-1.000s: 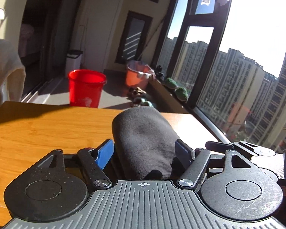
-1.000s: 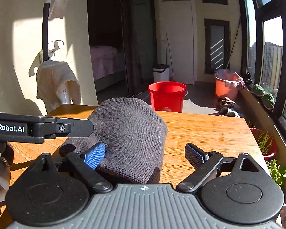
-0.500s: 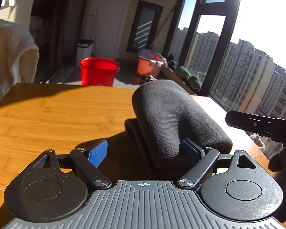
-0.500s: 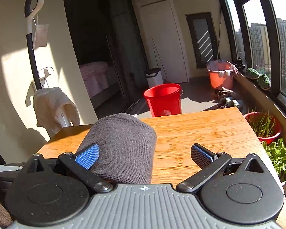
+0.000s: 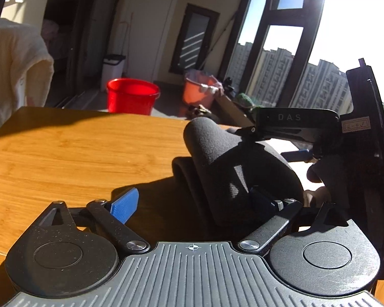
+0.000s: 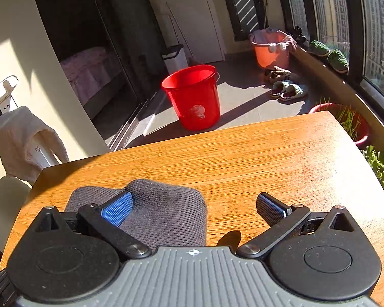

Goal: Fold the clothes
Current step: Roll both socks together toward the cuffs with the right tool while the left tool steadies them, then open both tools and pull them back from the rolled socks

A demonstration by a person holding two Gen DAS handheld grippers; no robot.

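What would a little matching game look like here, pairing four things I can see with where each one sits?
Things:
1. dark grey knit garment
2. red bucket
3. green slippers
4. cream cloth

Places:
A. on the window ledge
B. draped over a white stand by the wall
C. folded on the wooden table
D. standing on the tiled floor beyond the table

Pairs: 1-C, 2-D, 3-A, 4-B
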